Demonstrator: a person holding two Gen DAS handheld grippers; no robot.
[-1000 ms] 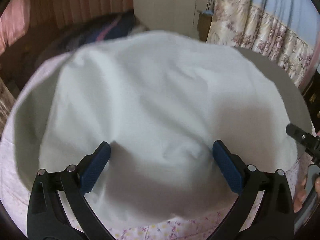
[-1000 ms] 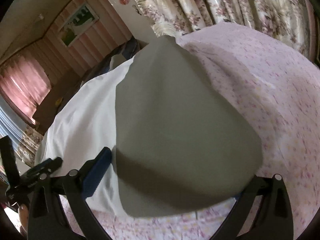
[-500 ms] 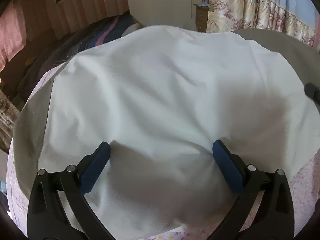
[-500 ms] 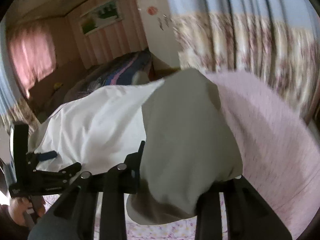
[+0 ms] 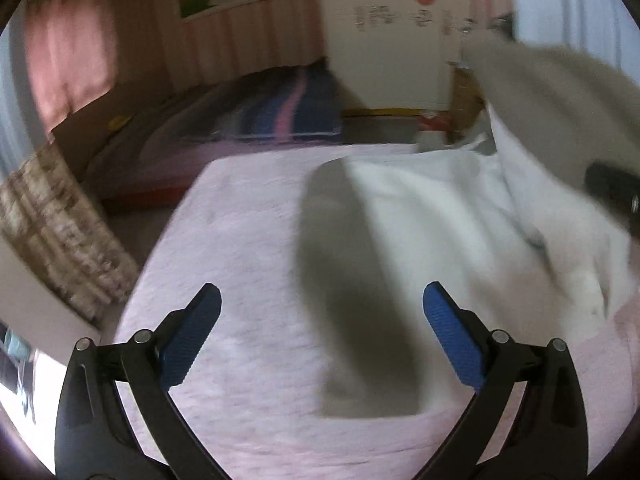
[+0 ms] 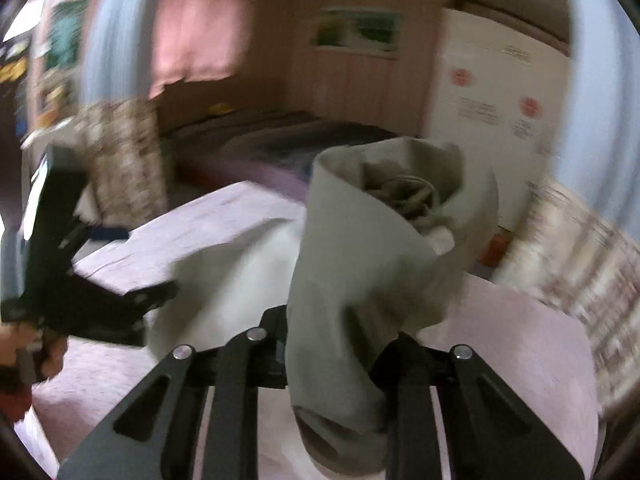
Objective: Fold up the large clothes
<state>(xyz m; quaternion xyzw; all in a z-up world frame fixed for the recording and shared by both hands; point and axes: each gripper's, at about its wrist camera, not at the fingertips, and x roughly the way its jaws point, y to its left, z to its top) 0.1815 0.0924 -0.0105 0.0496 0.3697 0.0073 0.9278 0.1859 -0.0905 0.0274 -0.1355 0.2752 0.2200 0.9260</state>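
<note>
**Right fingers closing on the grey sleeve, left fingers wide apart**

From my right wrist view, the right gripper (image 6: 336,356) has its fingers closing with a bunched grey part of the garment (image 6: 360,272) pinched between them; the cloth rises up out of the fingers in a loose roll and hangs down below them as well. To the left of my right fingers, the white body of the garment trails down onto the pink bed (image 6: 520,340).

In my left wrist view, the left gripper (image 5: 320,336) has its blue-padded fingers (image 5: 192,336) spread apart with nothing between them except the bedsheet and one flat grey strip of cloth lying ahead of the right-hand finger. The white fabric sits beyond and to the right of my left fingers, lifted at its far right edge. The picture is blurred, so finer folds are hard to read.

A hand (image 6: 40,356) grips the left tool's handle.
</note>
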